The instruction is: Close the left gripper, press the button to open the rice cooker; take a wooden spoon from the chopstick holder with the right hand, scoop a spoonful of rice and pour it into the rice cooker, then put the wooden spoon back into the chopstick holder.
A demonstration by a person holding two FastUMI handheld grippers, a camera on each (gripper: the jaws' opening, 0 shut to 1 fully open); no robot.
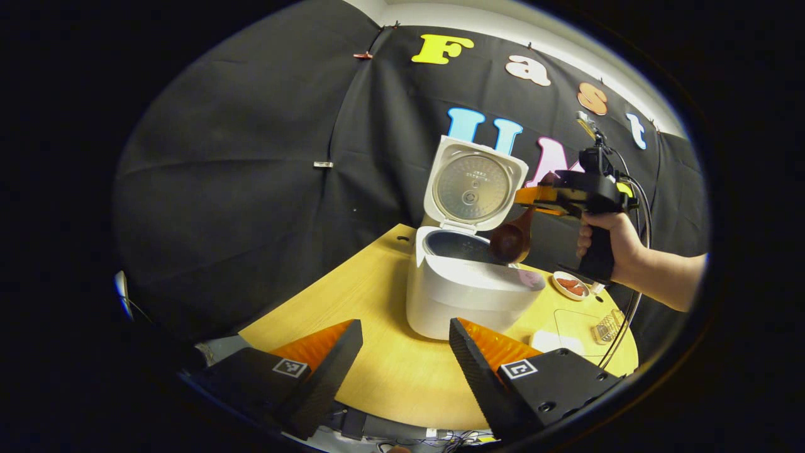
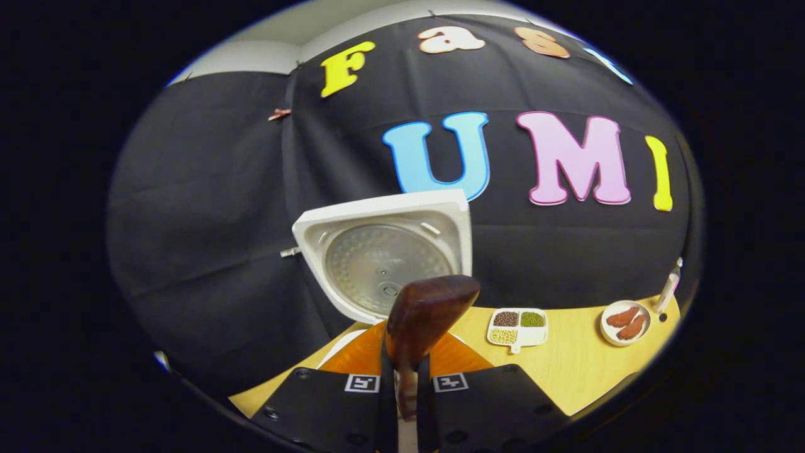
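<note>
right claw (image 2: 402, 377) pinches wooden spoon (image 2: 422, 314) above open rice cooker (image 1: 465, 283).

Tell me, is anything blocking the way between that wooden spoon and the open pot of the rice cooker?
Nothing visible does. The white rice cooker has its lid swung up and back, and the brown wooden spoon, clamped in the right tool, hangs with its bowl right over the open pot's rim.

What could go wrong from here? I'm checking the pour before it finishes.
1. The wooden spoon hangs over the rim of the rice cooker; rice could fall on the table.
2. The right gripper grips only the handle, so the spoon may twist.
3. It could knock the raised lid.
</note>
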